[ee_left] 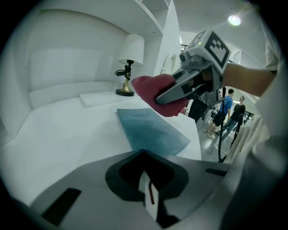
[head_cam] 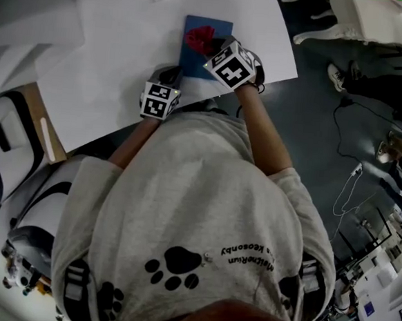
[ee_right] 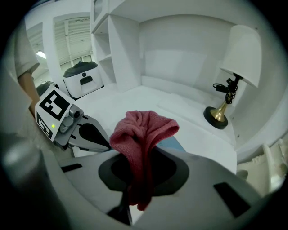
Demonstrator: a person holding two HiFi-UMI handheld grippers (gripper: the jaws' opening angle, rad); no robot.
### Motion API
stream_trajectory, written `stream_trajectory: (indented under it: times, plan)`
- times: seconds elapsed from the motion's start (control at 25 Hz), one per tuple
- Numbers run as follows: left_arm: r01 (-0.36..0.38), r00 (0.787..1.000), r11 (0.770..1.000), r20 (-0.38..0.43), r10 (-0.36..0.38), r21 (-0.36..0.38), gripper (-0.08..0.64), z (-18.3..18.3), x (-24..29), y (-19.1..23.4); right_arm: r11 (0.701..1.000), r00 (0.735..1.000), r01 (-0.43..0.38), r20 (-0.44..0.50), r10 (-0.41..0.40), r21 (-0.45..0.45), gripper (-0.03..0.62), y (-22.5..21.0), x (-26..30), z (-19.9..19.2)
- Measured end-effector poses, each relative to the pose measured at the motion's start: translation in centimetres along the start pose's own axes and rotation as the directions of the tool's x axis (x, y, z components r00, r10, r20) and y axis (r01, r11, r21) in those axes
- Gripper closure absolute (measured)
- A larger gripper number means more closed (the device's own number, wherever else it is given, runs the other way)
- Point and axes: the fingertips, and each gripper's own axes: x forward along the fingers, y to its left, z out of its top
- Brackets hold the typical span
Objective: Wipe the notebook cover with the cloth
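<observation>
Red cloth (ee_right: pixel 144 130) perhaps above notebook (ee_left: pixel 153 128) edge

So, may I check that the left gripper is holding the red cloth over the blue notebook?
Not quite: the right gripper, not the left, is holding the red cloth over the blue notebook. The right gripper view shows the cloth pinched in that gripper; the left gripper is shut on nothing.

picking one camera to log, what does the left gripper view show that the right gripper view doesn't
Only the left gripper view: nearly the whole blue notebook cover, bystanders past the table, the left tool's shut, empty jaws. Only the right gripper view: a white appliance, the left tool's marker cube. Both: the red cloth clamped in the right tool, the lamp, the white table.
</observation>
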Motion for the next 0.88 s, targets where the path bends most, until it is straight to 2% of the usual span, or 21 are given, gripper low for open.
stream_trajectory:
  times: [0.2, 0.56, 0.88]
  plan:
    - [0.01, 1.0, 1.0, -0.004, -0.01, 0.005, 0.548, 0.2, -0.2, -0.4, 0.996, 0.999, -0.05, -0.01, 0.049, -0.078, 0.518, 2.2, 0.9, 1.4]
    - [0.014, 1.0, 1.0, -0.009, -0.014, -0.004, 0.548, 0.3, -0.1, -0.2, 0.965, 0.983, -0.159, -0.123, 0.136, -0.208, 0.518, 5.9, 3.5, 1.6]
    - [0.013, 1.0, 1.0, -0.01, -0.013, -0.004, 0.548, 0.3, -0.2, -0.2, 0.939, 0.953, -0.241, -0.241, 0.182, -0.245, 0.518, 7.6, 5.4, -0.2]
